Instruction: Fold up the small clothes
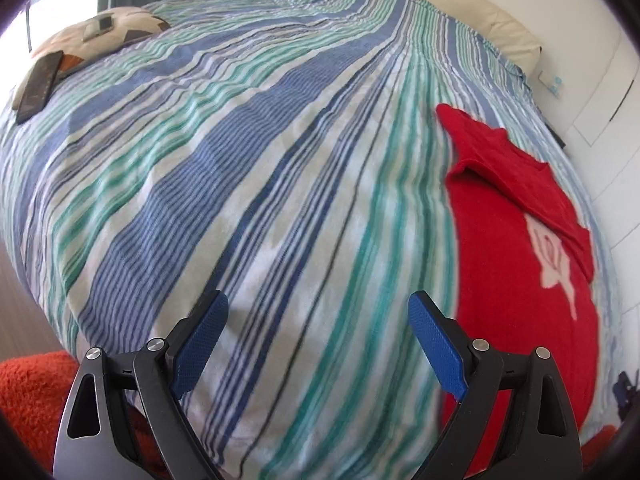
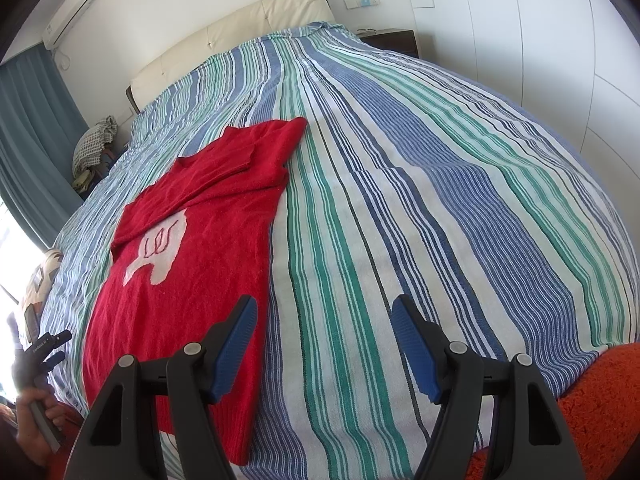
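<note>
A small red sweater with a white motif lies flat on the striped bedspread, its sleeves folded in across the chest. In the left wrist view the red sweater lies at the right. My left gripper is open and empty above the bedspread, left of the sweater. My right gripper is open and empty, just right of the sweater's lower right edge. The left gripper in the person's hand shows at the far left of the right wrist view.
A patterned pillow with small devices and a dark remote lies at the bed's far left. A cream headboard and a nightstand are beyond. An orange fluffy rug lies at the bed's foot.
</note>
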The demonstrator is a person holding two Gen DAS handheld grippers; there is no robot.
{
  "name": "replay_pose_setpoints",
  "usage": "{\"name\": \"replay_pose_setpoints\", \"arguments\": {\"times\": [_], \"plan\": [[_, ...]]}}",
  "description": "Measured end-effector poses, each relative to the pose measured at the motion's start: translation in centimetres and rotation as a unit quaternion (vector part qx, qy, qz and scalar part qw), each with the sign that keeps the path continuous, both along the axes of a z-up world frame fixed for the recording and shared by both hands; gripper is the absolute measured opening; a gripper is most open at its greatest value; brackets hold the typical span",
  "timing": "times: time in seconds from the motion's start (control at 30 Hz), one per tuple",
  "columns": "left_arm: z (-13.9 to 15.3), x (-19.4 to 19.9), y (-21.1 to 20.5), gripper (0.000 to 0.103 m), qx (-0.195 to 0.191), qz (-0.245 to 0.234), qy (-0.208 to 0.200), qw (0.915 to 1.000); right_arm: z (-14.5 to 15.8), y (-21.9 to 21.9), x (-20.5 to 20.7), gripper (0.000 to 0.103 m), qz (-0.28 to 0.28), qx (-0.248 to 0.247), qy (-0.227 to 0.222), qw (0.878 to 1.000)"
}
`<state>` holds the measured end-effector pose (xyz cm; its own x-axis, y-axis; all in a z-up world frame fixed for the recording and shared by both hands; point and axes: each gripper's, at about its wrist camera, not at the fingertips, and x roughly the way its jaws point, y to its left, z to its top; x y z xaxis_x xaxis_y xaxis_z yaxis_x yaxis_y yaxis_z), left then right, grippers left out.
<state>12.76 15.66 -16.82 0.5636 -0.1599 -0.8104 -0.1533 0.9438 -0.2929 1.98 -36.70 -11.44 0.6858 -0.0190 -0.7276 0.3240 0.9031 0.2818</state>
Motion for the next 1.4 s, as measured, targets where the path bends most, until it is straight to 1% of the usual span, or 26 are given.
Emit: {"name": "replay_pose_setpoints", "arguments": {"times": [0.03,0.07,0.1,0.13,0.2,0.27,0.33,0.4,0.43,0.5,0.57,0.6,0.63,0.67,0.7,0.77,0.83,0.9,0.93,1.03,1.1,1.17,1.23,1.3,1.4], "plan": [[0.4,-0.7,-0.1,0.093,-0.039,-0.017,0.003,0.9991,0.4,-0.2,-0.1,0.07,-0.001,0.009,0.002,1.0],[0.7,-1.5,-0.3,0.093,-0.074,-0.04,0.006,0.9964,0.9,-0.3,-0.2,0.07,0.003,0.019,0.003,1.0],[0.8,-2.1,-0.9,0.093,-0.097,-0.063,0.012,0.9933,1.3,-0.2,-0.3,0.07,0.015,0.033,0.008,0.999],[0.6,-2.7,-1.5,0.093,-0.107,-0.083,0.02,0.9905,1.5,0.1,-0.3,0.07,0.031,0.048,0.017,0.998],[-0.3,-3.5,-3.1,0.092,-0.11,-0.118,0.04,0.9861,1.2,1.1,-0.4,0.07,0.072,0.094,0.04,0.992],[-1.2,-3.7,-5.0,0.089,-0.108,-0.153,0.06,0.9805,0.1,2.7,-0.5,0.07,0.112,0.133,0.069,0.982],[-1.6,-3.6,-6.7,0.082,-0.106,-0.184,0.072,0.9747,-1.2,4.2,-0.5,0.07,0.136,0.137,0.089,0.977],[-1.6,-3.6,-7.8,0.081,-0.113,-0.206,0.073,0.9692,-2.7,5.0,-0.5,0.07,0.137,0.129,0.11,0.976],[-1.7,-3.7,-8.3,0.081,-0.112,-0.212,0.075,0.9681,-3.3,5.0,-0.4,0.07,0.133,0.137,0.113,0.975],[-2.4,-3.6,-9.0,0.074,-0.095,-0.216,0.09,0.9676,-4.3,4.9,-0.1,0.069,0.128,0.161,0.107,0.973],[-3.1,-3.7,-9.4,0.059,-0.083,-0.218,0.108,0.9663,-5.1,5.1,0.4,0.068,0.133,0.183,0.111,0.968],[-3.2,-3.9,-9.6,0.054,-0.08,-0.221,0.113,0.9655,-5.7,5.4,0.6,0.065,0.141,0.192,0.118,0.964],[-3.3,-4.0,-9.7,0.036,-0.082,-0.225,0.117,0.9637,-5.9,5.6,0.9,0.046,0.15,0.198,0.124,0.961],[-3.4,-4.1,-9.9,0.004,-0.088,-0.231,0.123,0.9611,-6.2,5.9,1.0,0.012,0.156,0.196,0.131,0.959],[-3.6,-4.0,-9.9,0.005,-0.095,-0.232,0.128,0.9596,-6.3,6.1,1.1,0.005,0.156,0.188,0.138,0.96],[-3.5,-4.0,-9.7,0.003,-0.104,-0.227,0.126,0.9602,-5.9,6.1,1.0,0.004,0.152,0.188,0.129,0.962],[-2.6,-4.2,-9.3,0.003,-0.119,-0.219,0.116,0.9615,-4.6,5.7,0.7,0.004,0.143,0.189,0.106,0.966],[-1.0,-3.8,-8.3,0.003,-0.161,-0.211,0.098,0.9591,-3.1,4.9,0.7,0.004,0.13,0.195,0.079,0.969],[0.1,-3.2,-8.2,0.003,-0.176,-0.211,0.084,0.9579,-2.3,4.6,1.0,0.004,0.125,0.196,0.065,0.97],[3.7,0.4,-8.5,0.003,-0.192,-0.211,0.034,0.9578,-0.4,3.2,3.6,0.004,0.115,0.189,0.026,0.975],[5.8,4.4,-8.7,0.003,-0.204,-0.205,0.009,0.9572,0.7,2.1,6.8,0.004,0.103,0.183,0.001,0.978],[7.2,9.1,-9.5,0.003,-0.195,-0.197,-0.015,0.9605,1.8,1.0,10.9,0.004,0.096,0.166,-0.026,0.981],[7.8,13.9,-10.6,0.003,-0.188,-0.187,-0.025,0.9638,2.7,0.3,15.6,0.004,0.094,0.144,-0.039,0.984],[7.6,18.6,-11.8,0.003,-0.186,-0.174,-0.022,0.9668,2.8,-0.2,20.7,0.004,0.096,0.124,-0.036,0.987],[6.7,24.6,-13.8,0.003,-0.154,-0.16,-0.019,0.9749,1.9,-1.0,27.8,0.004,0.086,0.115,-0.029,0.989]]}}
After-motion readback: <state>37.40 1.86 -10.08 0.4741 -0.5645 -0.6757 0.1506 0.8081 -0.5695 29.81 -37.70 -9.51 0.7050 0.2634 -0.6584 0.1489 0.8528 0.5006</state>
